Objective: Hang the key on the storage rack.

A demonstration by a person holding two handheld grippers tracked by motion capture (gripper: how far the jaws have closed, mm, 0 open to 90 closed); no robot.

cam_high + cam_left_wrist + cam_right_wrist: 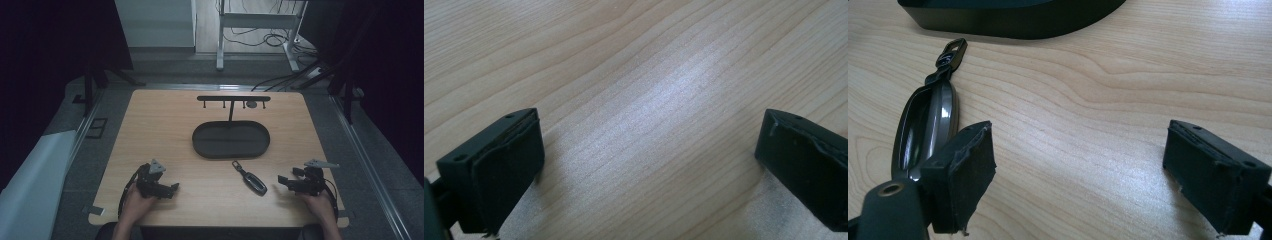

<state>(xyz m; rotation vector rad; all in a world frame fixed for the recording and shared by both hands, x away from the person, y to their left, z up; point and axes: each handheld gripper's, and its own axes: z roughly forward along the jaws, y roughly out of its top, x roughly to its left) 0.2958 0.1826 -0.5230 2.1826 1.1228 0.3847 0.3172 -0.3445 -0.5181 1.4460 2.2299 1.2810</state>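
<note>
Centrally, the black oval tray [231, 140] under its hook bar lies bare on the pale, wood-grained table [165, 130]. Near it rests a glossy dark elongated key fob [251, 180]. Both the left gripper [173, 188] and right gripper [281, 179] have jaws spread, pinching nothing.

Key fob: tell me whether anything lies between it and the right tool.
Nothing visible does. The key fob lies flat on bare wooden table, and the right tool, jaws open, points at it across clear wood. The black tray sits farther back, off that path.

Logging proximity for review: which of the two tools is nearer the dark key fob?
The right tool: the dark oblong key fob lies just beside it, while the left tool sits farther off.
</note>
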